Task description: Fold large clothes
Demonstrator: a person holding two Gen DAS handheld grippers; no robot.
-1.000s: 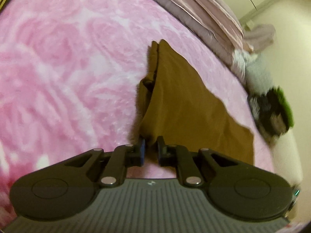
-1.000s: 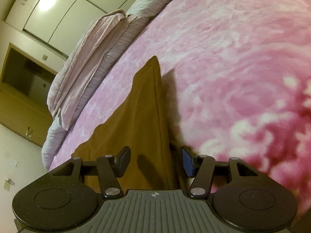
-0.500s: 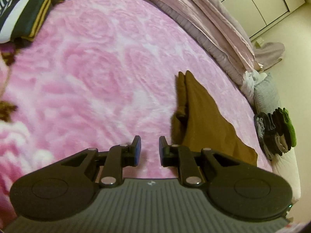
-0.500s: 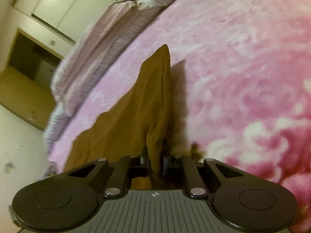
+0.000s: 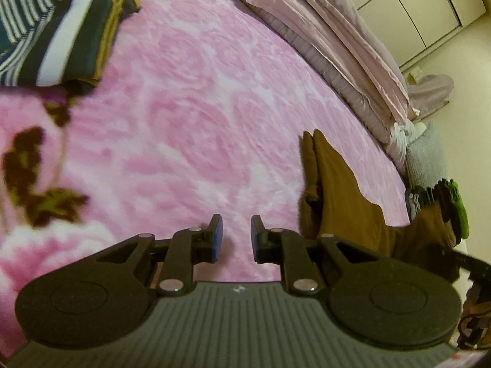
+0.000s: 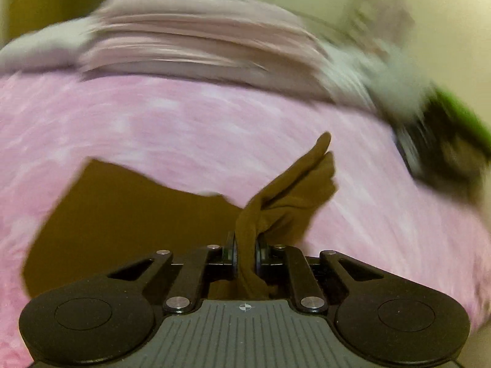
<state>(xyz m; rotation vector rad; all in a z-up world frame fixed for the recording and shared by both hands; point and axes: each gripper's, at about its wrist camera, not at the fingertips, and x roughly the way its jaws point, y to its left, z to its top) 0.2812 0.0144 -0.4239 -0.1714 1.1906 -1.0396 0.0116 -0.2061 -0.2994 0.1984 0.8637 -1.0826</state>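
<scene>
A brown garment (image 5: 343, 202) lies on the pink rose-patterned bedspread (image 5: 199, 107), to the right of my left gripper (image 5: 236, 233). That gripper hovers over bare bedspread with its jaws a little apart and nothing between them. In the right wrist view my right gripper (image 6: 245, 254) is shut on a bunched fold of the brown garment (image 6: 122, 214). The fold rises in a peak beyond the fingers, while the rest of the garment spreads flat to the left. This view is blurred by motion.
Folded striped clothes (image 5: 61, 30) sit at the far left of the bed. A lilac duvet (image 5: 337, 46) runs along the far edge. A stack of dark and green clothes (image 5: 445, 205) stands at the bed's right end, with cupboards (image 5: 429, 0) behind.
My right gripper closed on the garment's edge, then swung and rolled with the fold in it. My left gripper let the garment go and moved left, away from it.
</scene>
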